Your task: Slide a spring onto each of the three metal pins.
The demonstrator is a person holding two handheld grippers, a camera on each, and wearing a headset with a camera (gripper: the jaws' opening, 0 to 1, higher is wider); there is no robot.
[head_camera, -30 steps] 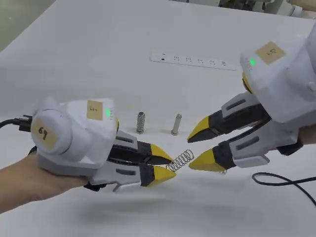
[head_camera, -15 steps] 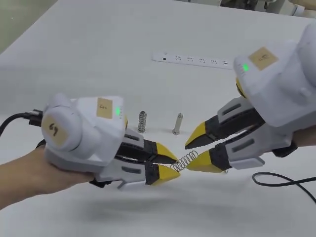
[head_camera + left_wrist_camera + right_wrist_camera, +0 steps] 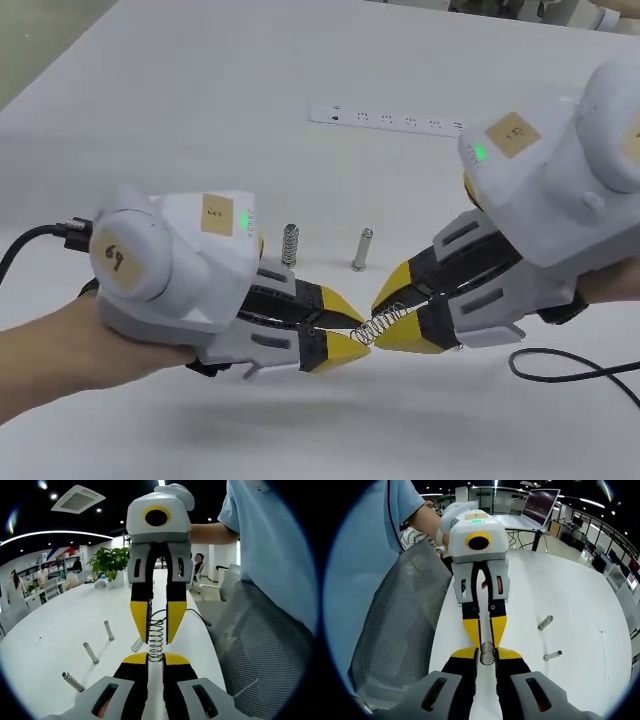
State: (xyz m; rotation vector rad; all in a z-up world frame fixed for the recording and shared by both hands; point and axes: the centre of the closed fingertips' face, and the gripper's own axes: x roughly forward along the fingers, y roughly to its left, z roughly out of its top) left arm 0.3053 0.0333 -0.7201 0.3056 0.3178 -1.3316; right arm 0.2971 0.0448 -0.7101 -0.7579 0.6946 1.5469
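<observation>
— One spring (image 3: 156, 632) hangs in the air between the two grippers, above the table (image 3: 200, 100). The left gripper (image 3: 156, 656) has its fingers clamped on one end.

— And the right gripper (image 3: 486, 653)?

— A second ago its fingers were spread wide beside the spring. Now they have narrowed around the other end. Whether they truly pinch it, I cannot tell.

— So a handover, I'd guess, before it goes on a pin.

— Likely. One pin (image 3: 289, 245) already wears a spring, and a bare pin (image 3: 362, 250) stands near it, beyond the fingers.

— Room to move?

— Plenty. Open table lies around the pins. The power strip (image 3: 385, 122) sits well apart at the back. A cable (image 3: 560, 365) trails near the right gripper and is worth keeping clear of.
</observation>
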